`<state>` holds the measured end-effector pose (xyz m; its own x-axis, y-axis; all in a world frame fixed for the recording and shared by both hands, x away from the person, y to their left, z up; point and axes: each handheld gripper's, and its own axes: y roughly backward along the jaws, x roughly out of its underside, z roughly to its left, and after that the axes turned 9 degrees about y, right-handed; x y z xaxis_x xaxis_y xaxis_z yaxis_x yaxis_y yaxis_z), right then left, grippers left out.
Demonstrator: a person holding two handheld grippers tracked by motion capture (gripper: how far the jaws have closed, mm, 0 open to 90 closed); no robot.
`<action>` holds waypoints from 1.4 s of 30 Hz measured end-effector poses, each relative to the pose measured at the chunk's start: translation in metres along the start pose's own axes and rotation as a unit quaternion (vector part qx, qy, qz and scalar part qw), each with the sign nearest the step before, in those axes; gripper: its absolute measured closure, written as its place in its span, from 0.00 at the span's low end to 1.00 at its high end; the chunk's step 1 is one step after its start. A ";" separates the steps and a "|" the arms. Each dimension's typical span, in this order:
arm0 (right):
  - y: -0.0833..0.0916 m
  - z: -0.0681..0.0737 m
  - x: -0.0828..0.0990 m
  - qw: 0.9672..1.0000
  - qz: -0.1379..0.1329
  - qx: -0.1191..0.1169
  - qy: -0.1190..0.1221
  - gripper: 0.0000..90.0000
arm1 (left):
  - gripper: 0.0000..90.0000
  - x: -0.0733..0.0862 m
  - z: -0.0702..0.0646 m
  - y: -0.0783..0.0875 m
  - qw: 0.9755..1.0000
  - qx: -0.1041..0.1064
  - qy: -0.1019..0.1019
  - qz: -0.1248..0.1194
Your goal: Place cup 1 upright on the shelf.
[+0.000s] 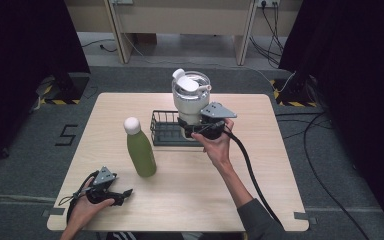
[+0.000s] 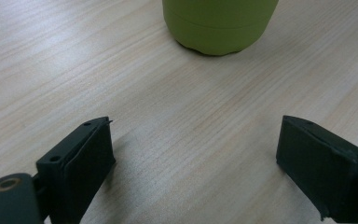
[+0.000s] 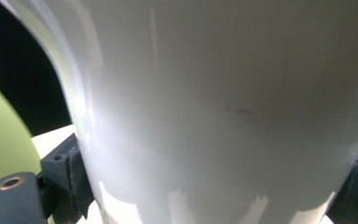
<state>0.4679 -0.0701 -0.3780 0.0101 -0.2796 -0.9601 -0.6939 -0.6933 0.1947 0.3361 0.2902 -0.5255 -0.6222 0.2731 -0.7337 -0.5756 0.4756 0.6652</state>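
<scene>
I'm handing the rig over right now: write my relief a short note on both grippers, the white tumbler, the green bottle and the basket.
Right gripper: shut on the large white tumbler with a clear lid, low on its body, holding it at the right end of the black wire basket. Whether the tumbler rests in the basket or hangs above it cannot be told.
Left gripper: open, holding nothing, low over the light wooden table near its front left edge.
Green bottle with a white cap: upright on the table, left of the basket.
Likely left: settle the tumbler, then handle the bottle.

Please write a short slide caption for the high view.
Right gripper grips white tumbler over black wire basket.
</scene>
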 end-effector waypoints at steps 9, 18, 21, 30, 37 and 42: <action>-0.018 -0.011 -0.003 1.000 0.009 0.018 0.003 0.12 | 0.11 0.000 0.000 0.000 1.000 0.000 0.000 0.001; -0.030 -0.026 0.005 0.999 0.013 0.032 -0.010 0.12 | 0.11 0.000 0.000 0.000 1.000 0.000 0.000 0.001; -0.033 -0.031 0.009 0.999 0.018 0.039 -0.010 0.12 | 0.11 0.000 0.000 0.000 1.000 0.000 0.000 0.001; -0.040 -0.040 0.019 0.998 0.025 0.051 -0.012 0.12 | 0.11 0.000 0.000 0.000 1.000 0.001 -0.001 0.001; -0.044 -0.043 0.024 0.998 0.027 0.059 -0.018 0.12 | 0.11 0.000 0.000 0.000 1.000 0.001 -0.001 0.001; -0.046 -0.043 0.028 0.998 0.030 0.059 -0.016 0.12 | 0.11 0.000 0.000 0.000 1.000 0.001 -0.001 0.001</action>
<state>0.5313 -0.0742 -0.4052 -0.0549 -0.2960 -0.9536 -0.7725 -0.5926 0.2284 0.3363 0.2902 -0.5254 -0.6226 0.2753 -0.7325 -0.5733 0.4766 0.6664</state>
